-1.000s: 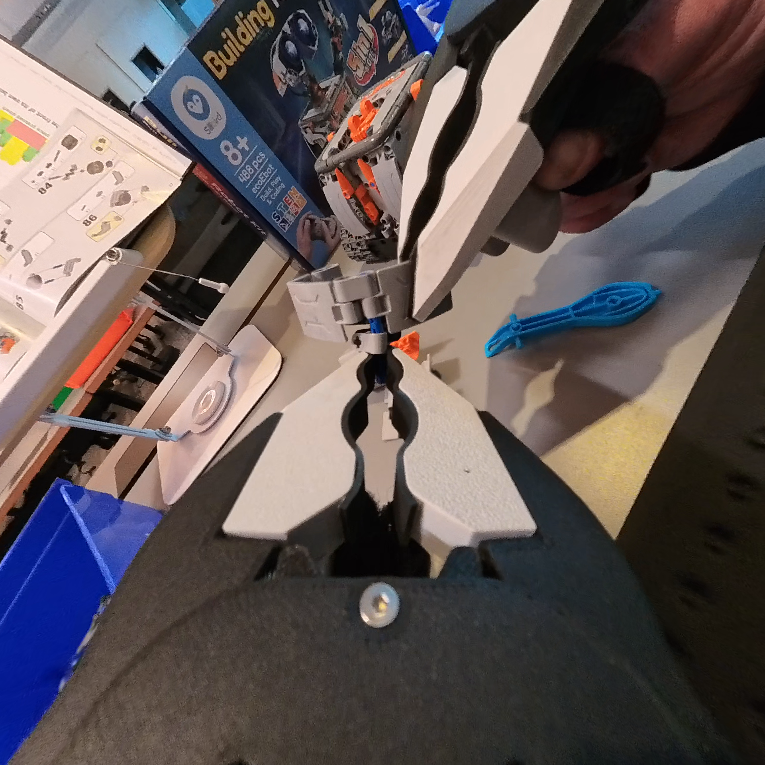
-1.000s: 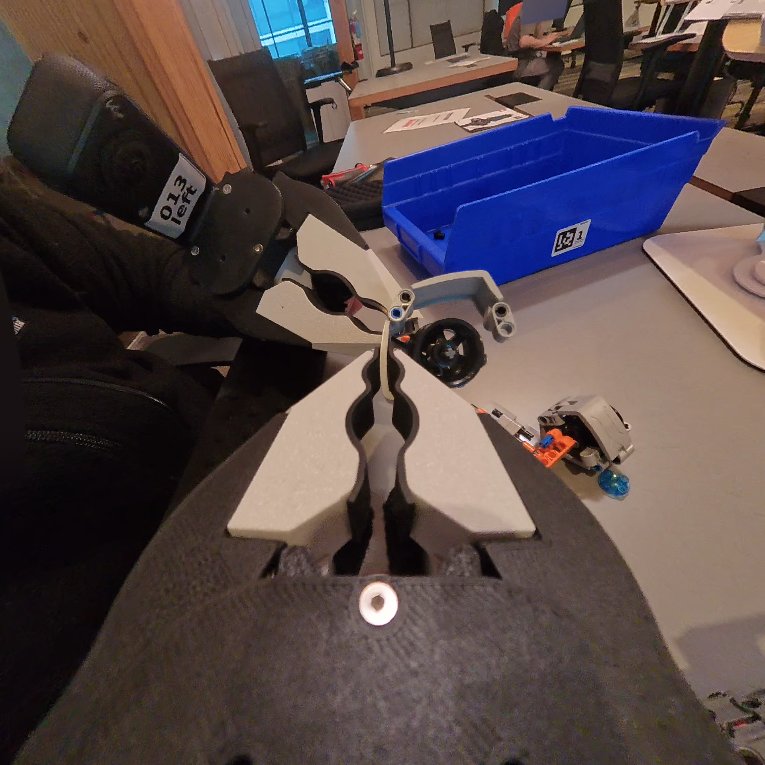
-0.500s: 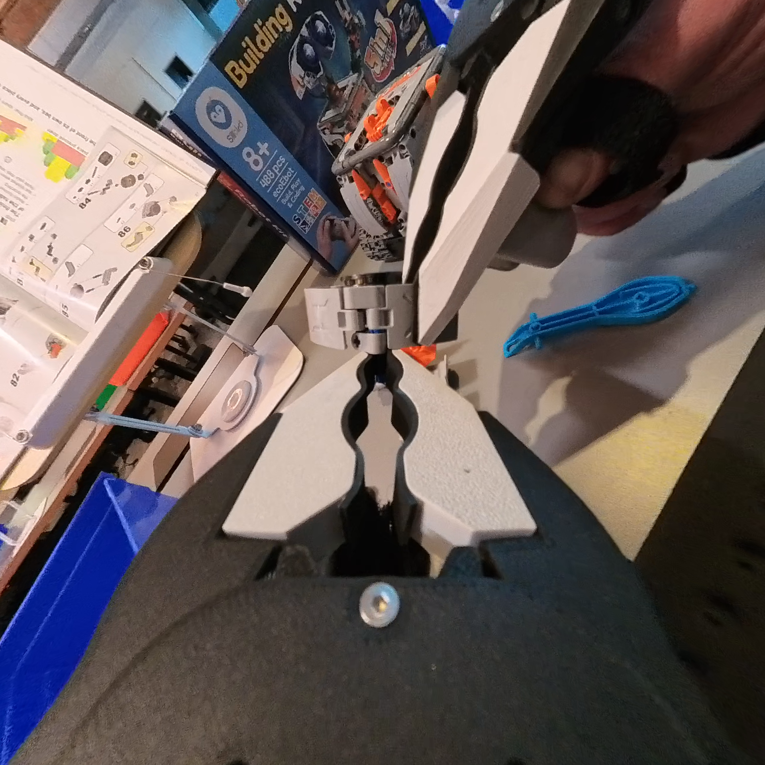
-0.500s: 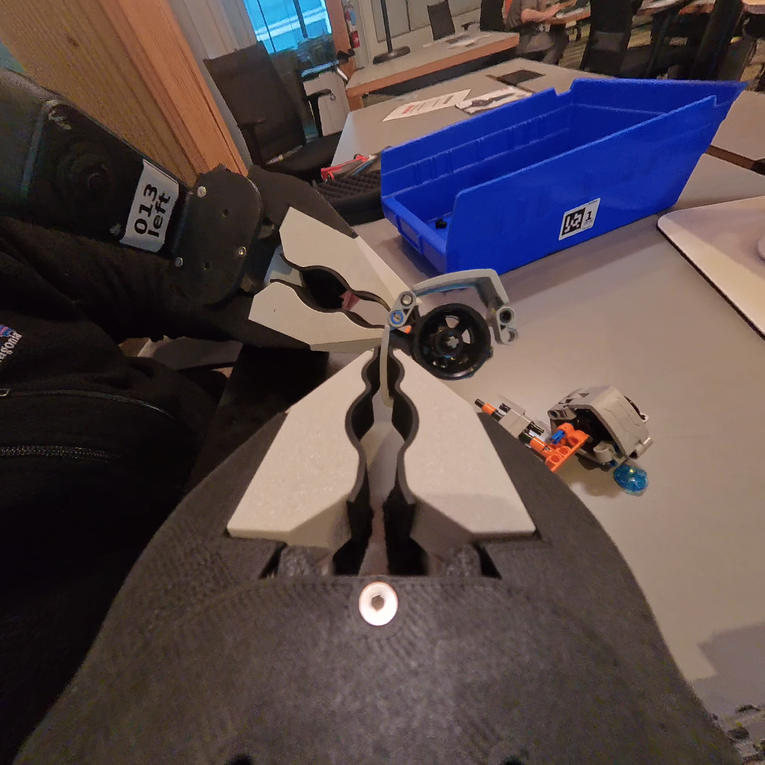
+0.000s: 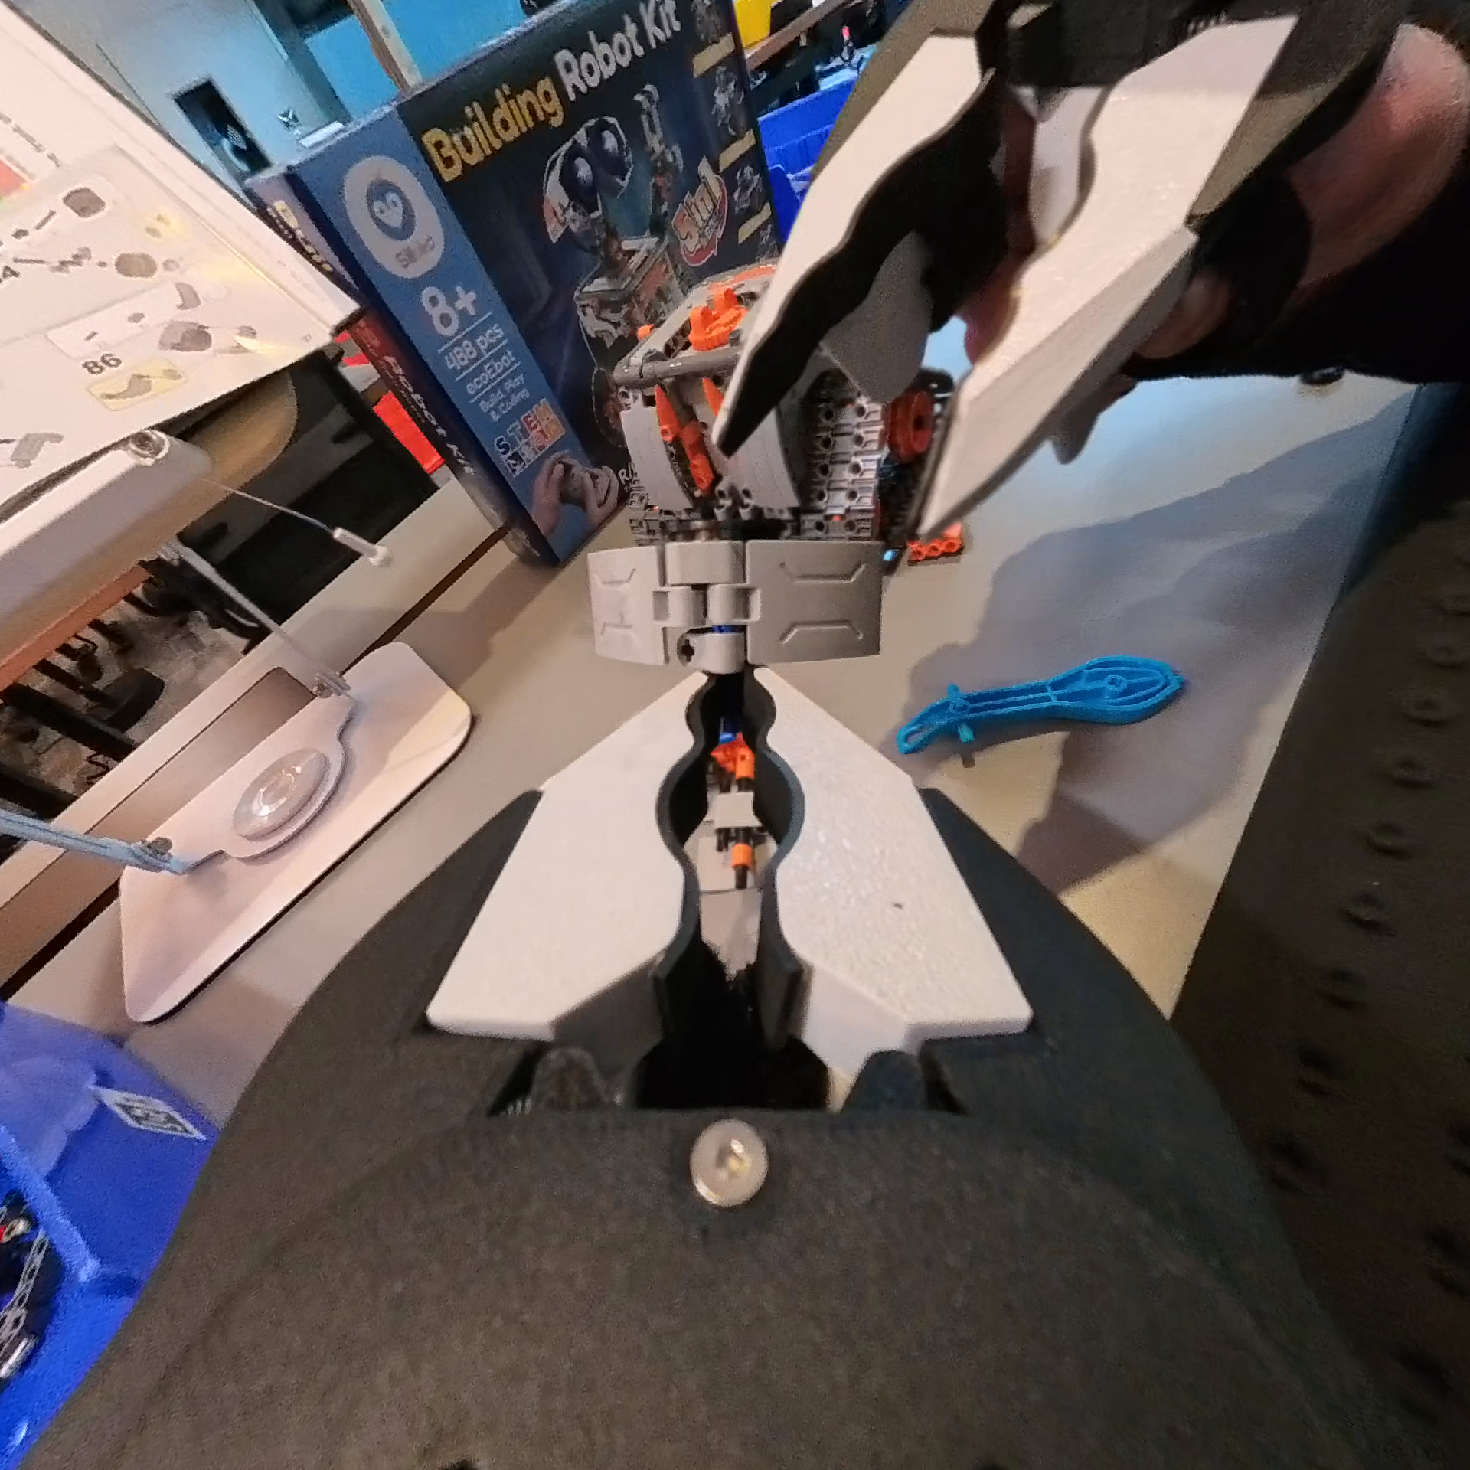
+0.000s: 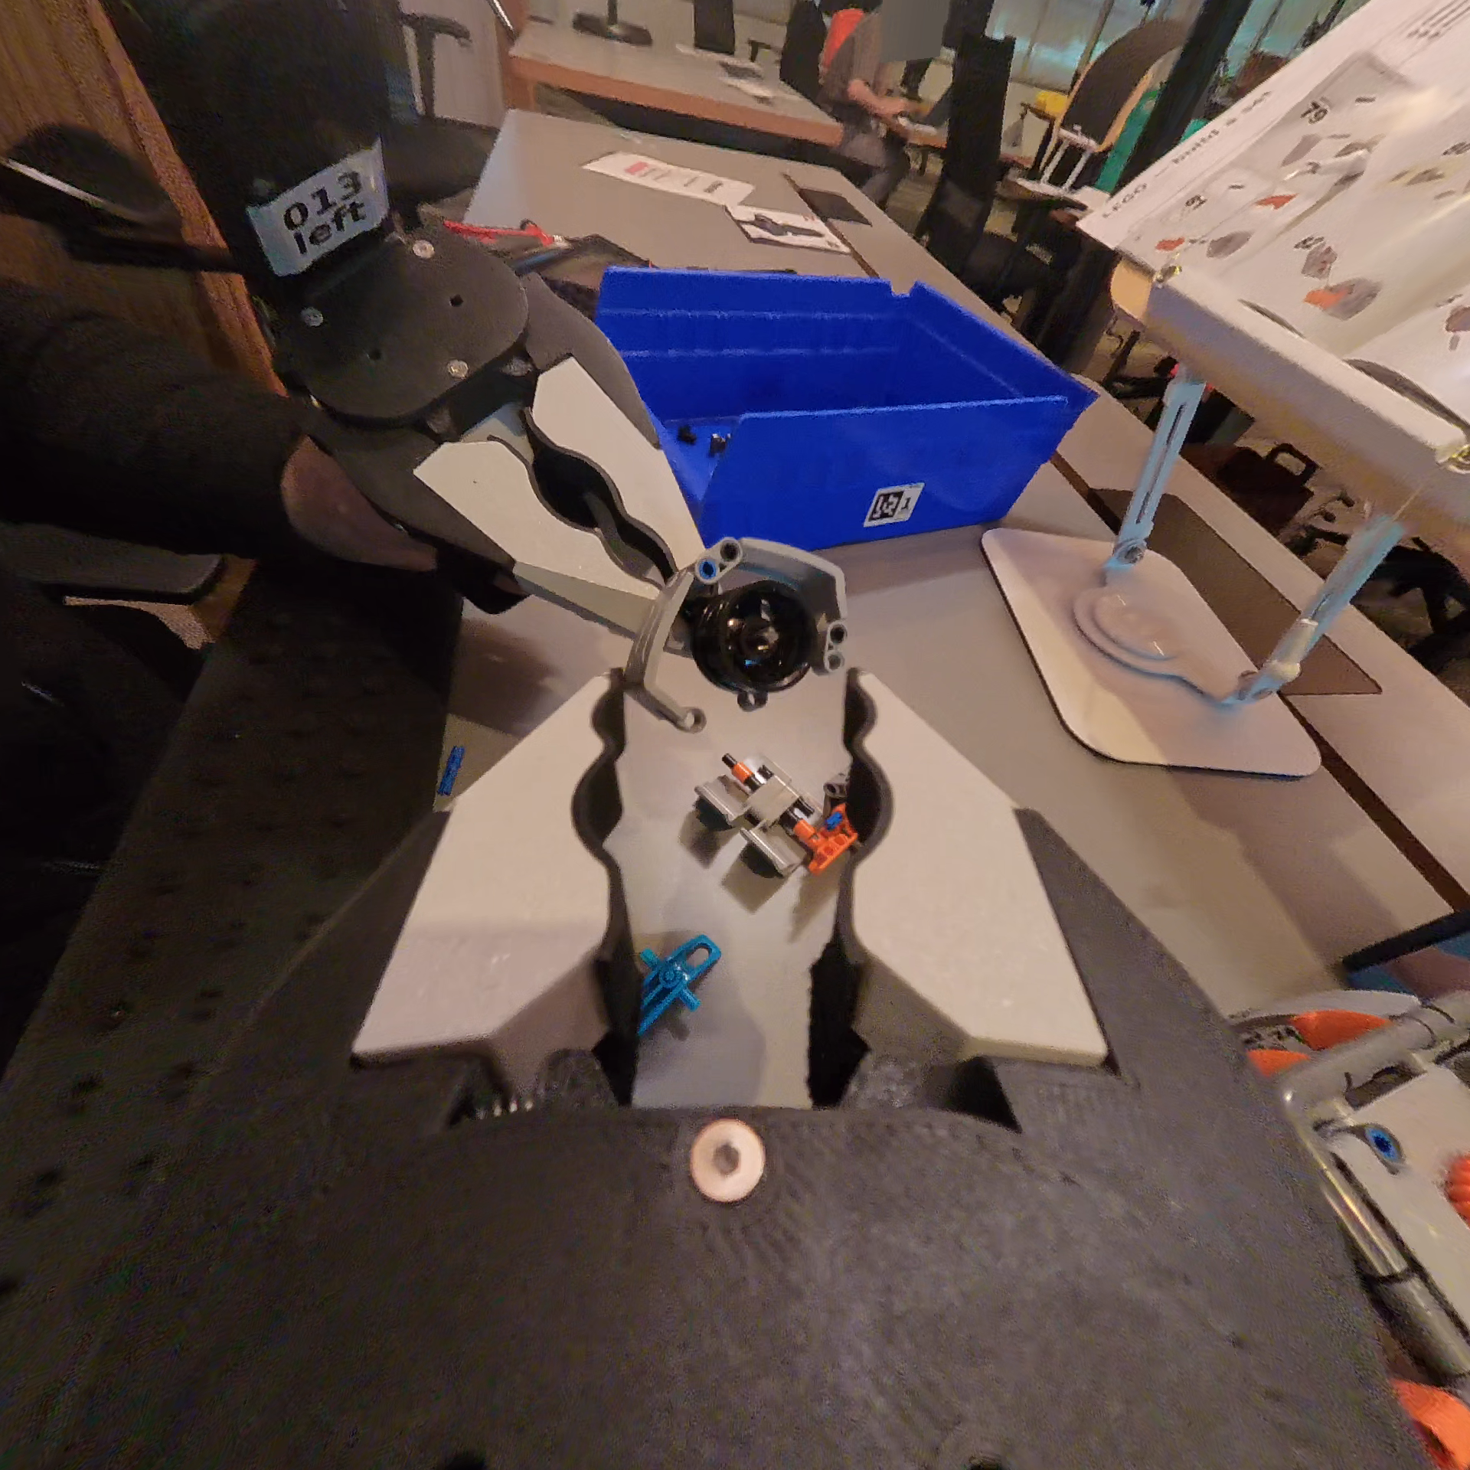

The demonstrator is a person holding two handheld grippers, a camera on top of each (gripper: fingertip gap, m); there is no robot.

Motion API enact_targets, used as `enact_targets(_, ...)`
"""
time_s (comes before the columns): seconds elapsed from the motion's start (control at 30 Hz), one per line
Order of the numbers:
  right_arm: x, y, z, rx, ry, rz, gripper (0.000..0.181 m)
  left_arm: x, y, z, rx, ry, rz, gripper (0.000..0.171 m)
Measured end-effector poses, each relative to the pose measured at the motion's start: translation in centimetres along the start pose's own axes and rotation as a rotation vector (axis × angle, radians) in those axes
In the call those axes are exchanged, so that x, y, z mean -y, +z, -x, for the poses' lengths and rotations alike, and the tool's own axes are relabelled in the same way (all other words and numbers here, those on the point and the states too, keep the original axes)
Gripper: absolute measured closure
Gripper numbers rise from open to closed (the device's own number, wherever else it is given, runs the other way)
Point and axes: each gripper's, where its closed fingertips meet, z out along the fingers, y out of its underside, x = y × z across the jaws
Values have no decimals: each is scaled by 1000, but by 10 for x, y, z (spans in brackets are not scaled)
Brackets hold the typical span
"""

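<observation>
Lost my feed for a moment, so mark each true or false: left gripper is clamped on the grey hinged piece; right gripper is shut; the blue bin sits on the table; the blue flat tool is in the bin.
1. The left gripper is clamped on the grey hinged piece: true.
2. The right gripper is shut: false, its fingers stand wide apart, holding nothing.
3. The blue bin sits on the table: true.
4. The blue flat tool is in the bin: false, it lies on the table.
</observation>
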Motion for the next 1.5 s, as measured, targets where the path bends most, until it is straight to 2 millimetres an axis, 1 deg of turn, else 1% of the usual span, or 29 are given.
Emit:
enact_targets(0.03,-1,1,2,11,-1,8,126,0,0,1,2,4,-1,171)
enact_targets(0.07,0,2,5,20,-7,6,130,1,0,-1,-7,10,-3,171)
enact_targets(0.13,3,3,12,21,-62,-4,143,1,1,-5,-7,29,3,171)
enact_targets(0.2,9,3,18,1,-135,-25,160,1,2,-7,14,74,20,171)
enact_targets(0.23,11,4,20,-1,-146,-26,169,1,2,-9,27,103,29,171)
enact_targets(0.3,10,7,22,3,-115,-29,180,3,4,-13,52,168,45,171)
enact_targets(0.33,9,7,22,11,-90,-28,178,1,5,-13,76,201,68,171)
enact_targets(0.37,7,6,20,16,-58,-25,181,0,6,-12,95,229,78,171)
enact_targets(0.47,7,5,20,69,48,-45,181,1,5,-11,134,273,94,171)
enact_targets(0.53,3,7,19,69,42,-25,181,-2,6,-10,169,327,127,171)
enact_targets(0.77,-6,11,20,68,49,26,181,-10,6,-9,230,401,197,171)
enact_targets(0.93,-11,16,21,41,9,61,181,-16,5,-7,268,460,244,171)
enact_targets(1.23,-19,24,19,-54,-128,119,181,-26,6,-5,292,481,311,171)
enact_targets(1.33,-27,29,21,-69,-172,163,181,-36,7,-7,270,482,353,171)
enact_targets(1.4,-31,33,24,-45,-169,182,181,-45,6,-11,211,427,368,171)
enact_targets(1.47,-29,35,32,11,-160,159,181,-48,2,-13,156,371,363,171)
enact_targets(1.5,-29,36,36,34,-159,152,181,-47,1,-16,126,334,334,171)
